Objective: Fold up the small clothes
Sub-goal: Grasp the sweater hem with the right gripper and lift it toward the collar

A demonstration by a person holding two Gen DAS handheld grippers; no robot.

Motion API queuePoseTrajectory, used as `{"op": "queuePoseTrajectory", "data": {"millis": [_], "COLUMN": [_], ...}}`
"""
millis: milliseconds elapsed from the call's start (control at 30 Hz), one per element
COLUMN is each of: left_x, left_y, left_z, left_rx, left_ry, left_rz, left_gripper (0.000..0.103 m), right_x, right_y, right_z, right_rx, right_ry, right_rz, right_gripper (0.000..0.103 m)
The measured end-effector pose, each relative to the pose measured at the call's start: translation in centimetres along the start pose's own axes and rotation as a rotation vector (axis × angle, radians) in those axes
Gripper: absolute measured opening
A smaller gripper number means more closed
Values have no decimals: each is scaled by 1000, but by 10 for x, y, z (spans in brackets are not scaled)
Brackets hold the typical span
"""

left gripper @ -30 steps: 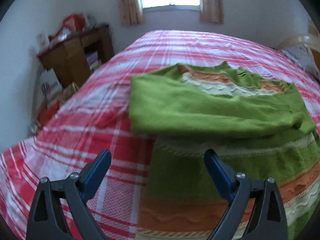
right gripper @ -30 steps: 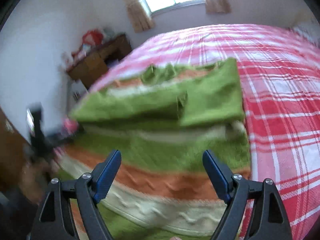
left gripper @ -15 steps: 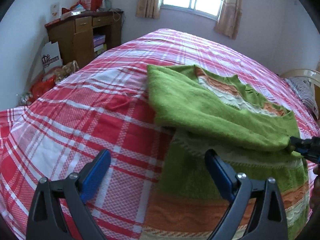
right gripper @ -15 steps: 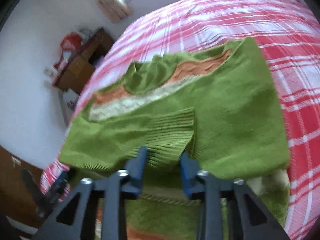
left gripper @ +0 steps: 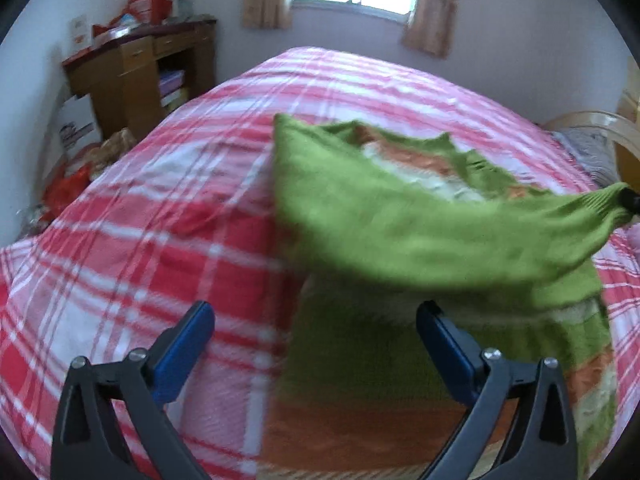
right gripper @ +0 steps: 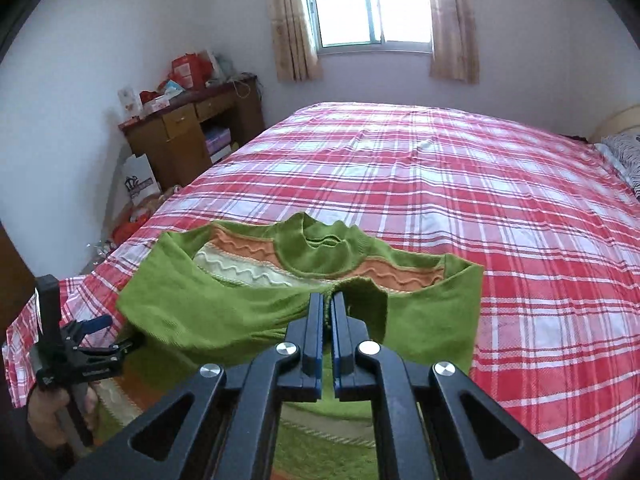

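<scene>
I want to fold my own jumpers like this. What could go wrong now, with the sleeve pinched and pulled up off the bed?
1. The right gripper has just closed on only the cuff edge of the sleeve, so the thin knit might slip out.
2. The left gripper is open, holding nothing, above the green sweater. Pulling the sleeve could drag the whole sweater across the checked bedspread and undo the fold.
</scene>
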State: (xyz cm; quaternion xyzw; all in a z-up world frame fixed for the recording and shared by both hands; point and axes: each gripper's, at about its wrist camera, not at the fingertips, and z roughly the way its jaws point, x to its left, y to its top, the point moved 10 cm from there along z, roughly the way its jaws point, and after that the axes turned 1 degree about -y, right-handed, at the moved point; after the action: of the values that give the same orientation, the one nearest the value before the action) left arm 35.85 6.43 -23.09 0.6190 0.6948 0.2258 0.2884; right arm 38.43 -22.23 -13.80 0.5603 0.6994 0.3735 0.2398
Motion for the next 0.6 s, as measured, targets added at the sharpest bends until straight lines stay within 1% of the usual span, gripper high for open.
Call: {"op": "queuePoseTrajectory", "data": {"millis": [33, 67, 133, 167, 200, 233, 300, 333, 400, 467, 500, 600], "left_x": [-1, 0, 9, 15, 18, 22, 24, 24, 26, 29, 30, 31], "left_y": [5, 9, 8, 7, 8, 8, 7, 6, 5, 3, 3, 4], "left_z": [1, 8, 26, 30, 29, 27, 25, 24, 24, 22, 21, 15], "left_rx": [-7, 6, 71, 87, 76, 56, 44, 39, 37, 33, 32, 17], "left_ry": [12, 39, 97, 99, 91, 108, 134, 142, 149, 141, 137, 119], "left_rz": [13, 27, 25, -5, -36, -53, -51, -51, -57, -77, -80, -84], "left_gripper": [103, 103, 103, 103, 103, 103, 103, 103, 103, 103, 103, 103], "right_x": [0, 1, 0, -2, -4, -9, -25, -31, -44, -51, -53, -62], "right_y": [1, 1, 0, 0, 0, -2, -10, -16, -35, -53, -66, -88], "right_z": [0, 0, -4, -7, -10, -13, -15, -14, -2, 10, 20, 30], "right_rx": [-3, -8, -22, -31, -39, -48, -48, -38, 12, 54, 93, 139], "right_ry": [-1, -3, -3, -10, -20, -27, -52, -64, -75, -88, -81, -108], "right_rz": [-3, -6, -7, -10, -15, -17, -11, -7, 2, 5, 14, 36], "right_gripper": [3, 3, 3, 3, 3, 3, 3, 3, 3, 3, 3, 3]}}
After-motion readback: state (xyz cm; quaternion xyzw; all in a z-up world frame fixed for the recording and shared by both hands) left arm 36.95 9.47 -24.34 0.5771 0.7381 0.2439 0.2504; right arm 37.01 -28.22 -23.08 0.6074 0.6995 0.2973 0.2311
